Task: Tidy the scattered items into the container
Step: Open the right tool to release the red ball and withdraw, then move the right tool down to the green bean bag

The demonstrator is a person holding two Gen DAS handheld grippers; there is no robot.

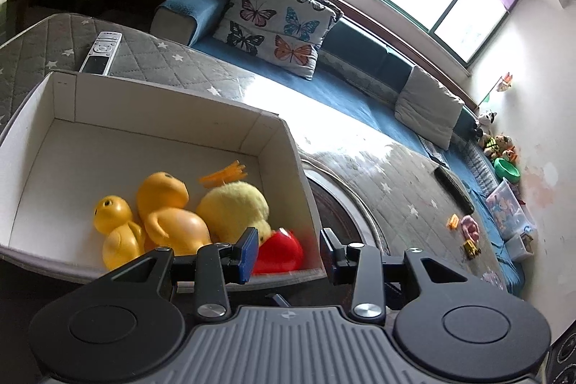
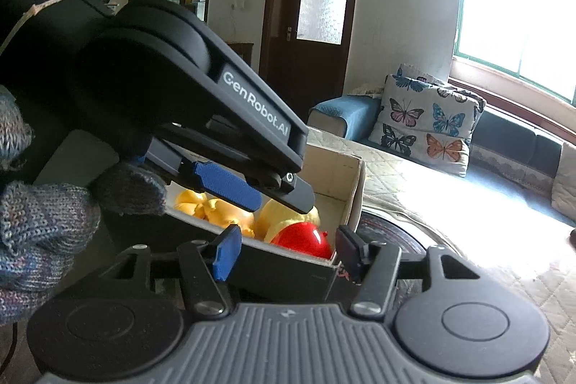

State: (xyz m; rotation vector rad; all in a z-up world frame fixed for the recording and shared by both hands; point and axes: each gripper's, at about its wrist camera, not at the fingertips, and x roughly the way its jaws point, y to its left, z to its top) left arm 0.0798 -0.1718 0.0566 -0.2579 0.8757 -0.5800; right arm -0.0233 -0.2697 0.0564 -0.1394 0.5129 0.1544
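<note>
A white cardboard box (image 1: pixel 172 117) sits on the quilted bed. Inside lie two yellow rubber ducks (image 1: pixel 169 211), a yellow plush chick (image 1: pixel 234 207) and a red toy (image 1: pixel 279 249). My left gripper (image 1: pixel 289 249) is open over the box's near right corner, just above the red toy, touching nothing. My right gripper (image 2: pixel 288 249) is open in front of the box's near wall (image 2: pixel 288 272); the red toy (image 2: pixel 304 238) shows over the rim. The left gripper (image 2: pixel 234 182) hangs over the box in the right wrist view.
A remote control (image 1: pixel 100 51) lies on the bed behind the box. A butterfly pillow (image 1: pixel 277 24) and grey cushion (image 1: pixel 428 110) rest on the blue sofa. Small toys (image 1: pixel 468 229) lie on the grey quilt at right. A round rug edge (image 1: pixel 338 204) is beside the box.
</note>
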